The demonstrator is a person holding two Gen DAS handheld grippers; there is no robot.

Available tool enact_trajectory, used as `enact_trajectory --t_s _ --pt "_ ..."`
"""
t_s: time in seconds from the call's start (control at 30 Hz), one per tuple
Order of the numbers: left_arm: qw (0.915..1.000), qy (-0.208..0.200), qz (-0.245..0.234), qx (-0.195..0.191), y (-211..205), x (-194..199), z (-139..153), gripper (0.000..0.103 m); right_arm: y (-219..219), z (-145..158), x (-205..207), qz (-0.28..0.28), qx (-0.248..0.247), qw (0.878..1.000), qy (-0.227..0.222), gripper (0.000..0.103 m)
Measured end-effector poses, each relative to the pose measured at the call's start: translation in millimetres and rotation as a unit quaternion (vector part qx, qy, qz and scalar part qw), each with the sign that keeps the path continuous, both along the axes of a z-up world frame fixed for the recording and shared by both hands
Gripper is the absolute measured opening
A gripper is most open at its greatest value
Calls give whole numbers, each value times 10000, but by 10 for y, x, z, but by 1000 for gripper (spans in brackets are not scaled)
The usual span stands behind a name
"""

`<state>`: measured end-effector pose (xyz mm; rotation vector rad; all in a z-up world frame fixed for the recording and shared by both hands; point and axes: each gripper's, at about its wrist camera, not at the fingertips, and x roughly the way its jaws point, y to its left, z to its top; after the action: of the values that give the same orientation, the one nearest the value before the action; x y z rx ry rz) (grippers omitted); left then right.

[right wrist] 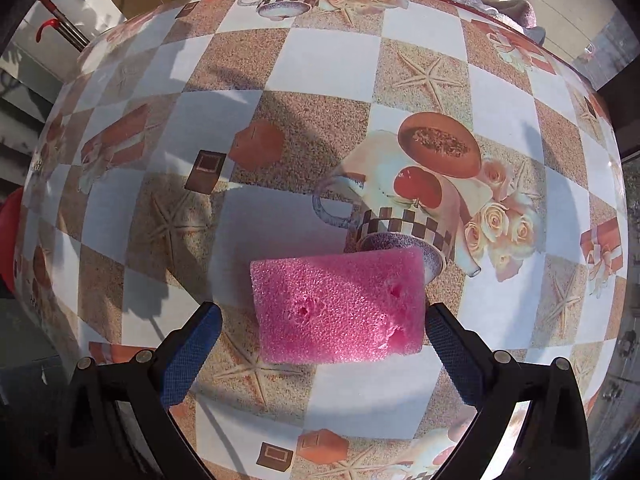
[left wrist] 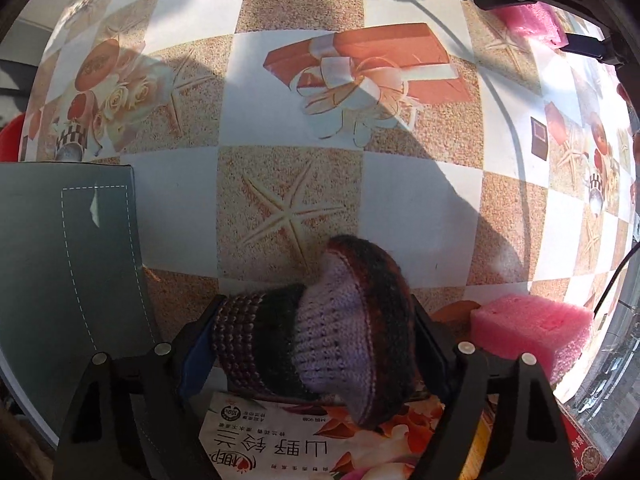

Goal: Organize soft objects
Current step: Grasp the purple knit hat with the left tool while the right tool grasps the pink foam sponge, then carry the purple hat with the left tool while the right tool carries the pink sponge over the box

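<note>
Left wrist view: the left gripper [left wrist: 316, 332] pinched a knitted purple-and-dark sock [left wrist: 320, 332] above a printed packet [left wrist: 288, 444]; a grey box [left wrist: 60, 260] and a second pink foam block [left wrist: 528, 328] appeared only here. Right wrist view: the right gripper [right wrist: 324, 320] stood spread around a pink foam block [right wrist: 340, 308] on the checkered tablecloth [right wrist: 328, 68], the pads not gripping it.

Knitted item [left wrist: 332, 328] hides the printed packet's [left wrist: 280, 440] top.
</note>
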<state>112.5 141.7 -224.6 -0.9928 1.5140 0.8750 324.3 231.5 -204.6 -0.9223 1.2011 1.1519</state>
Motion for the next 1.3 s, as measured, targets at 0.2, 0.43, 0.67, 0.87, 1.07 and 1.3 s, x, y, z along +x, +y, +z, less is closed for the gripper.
enact_trajectory --t_s 0.2,0.43,0.67,0.87,1.07,1.3 --pt "9989 -82 -312 337 5 -1 152 62 -98 137 20 -92 137 9999 39 71" --pt "9924 -231 -780 920 -55 76 530 61 -450 427 155 -363 265 9981 418 71" --pt "9831 -503 -1199 1292 -255 73 988 61 -969 817 248 -572 282 9957 672 71" --pt "9757 -794 -1276 1593 -631 10 1332 61 -1591 1147 308 -879 181 9924 840 71" --pt "9714 -955 -1169 1835 -820 -394 1585 61 -2044 1535 34 -1091 401 9896 843 71" --pt "9666 -1032 -1047 2099 -908 -950 1799 61 -2181 1960 -737 -897 754 9874 1066 71"
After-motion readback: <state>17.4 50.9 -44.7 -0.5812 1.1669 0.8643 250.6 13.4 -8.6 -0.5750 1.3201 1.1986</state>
